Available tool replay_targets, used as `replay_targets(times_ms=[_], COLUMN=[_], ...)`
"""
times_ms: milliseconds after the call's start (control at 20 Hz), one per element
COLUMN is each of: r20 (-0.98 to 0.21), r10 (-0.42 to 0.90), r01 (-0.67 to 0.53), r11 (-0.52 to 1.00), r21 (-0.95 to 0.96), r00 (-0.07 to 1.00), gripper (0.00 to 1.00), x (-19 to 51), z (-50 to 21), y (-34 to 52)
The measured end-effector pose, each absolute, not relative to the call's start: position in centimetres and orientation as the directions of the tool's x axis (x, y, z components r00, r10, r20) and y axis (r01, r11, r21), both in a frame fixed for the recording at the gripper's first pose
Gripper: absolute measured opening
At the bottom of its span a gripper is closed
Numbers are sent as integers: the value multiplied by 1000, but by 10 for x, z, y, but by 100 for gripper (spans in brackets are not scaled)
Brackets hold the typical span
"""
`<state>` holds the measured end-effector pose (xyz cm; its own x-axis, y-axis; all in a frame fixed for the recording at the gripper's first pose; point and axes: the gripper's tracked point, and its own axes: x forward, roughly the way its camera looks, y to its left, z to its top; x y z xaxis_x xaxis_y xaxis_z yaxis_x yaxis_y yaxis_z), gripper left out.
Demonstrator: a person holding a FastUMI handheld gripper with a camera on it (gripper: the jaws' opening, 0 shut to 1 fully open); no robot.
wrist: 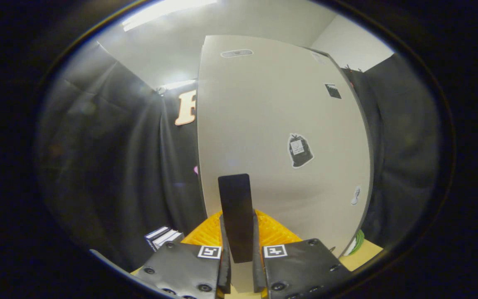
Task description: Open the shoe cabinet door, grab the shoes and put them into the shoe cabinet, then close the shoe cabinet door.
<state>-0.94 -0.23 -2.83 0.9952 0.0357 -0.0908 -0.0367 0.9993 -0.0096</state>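
Fingers (241, 265) closed narrow on the dark handle (235, 216), which stands upright between them at lower centre; both seem to press its sides. Handle sits on the pale cabinet door (272, 124), which fills the middle of the frame, close ahead. Door looks shut or barely ajar; cannot tell which.

Risk: handle is slim and smooth-looking, so a pull off its line could let it slip out. A swinging door may also catch the yellow ribbed thing (272, 232) just beyond the fingers at the door's foot.

Around: stickers on the door; stacked books (162, 236) at lower left; table (363, 253) edge lower right. Shoes not identified; perhaps the yellow thing.
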Motion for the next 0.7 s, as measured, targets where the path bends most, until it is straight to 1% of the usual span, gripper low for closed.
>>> replay_targets(times_ms=[400,700], r20=[-72,-76], r10=[18,38], r01=[-21,-42], r11=[999,998], r21=[-32,-39], r00=[997,996], gripper=[22,22], x=[-59,-97], z=[-16,-2], y=[-25,-57])
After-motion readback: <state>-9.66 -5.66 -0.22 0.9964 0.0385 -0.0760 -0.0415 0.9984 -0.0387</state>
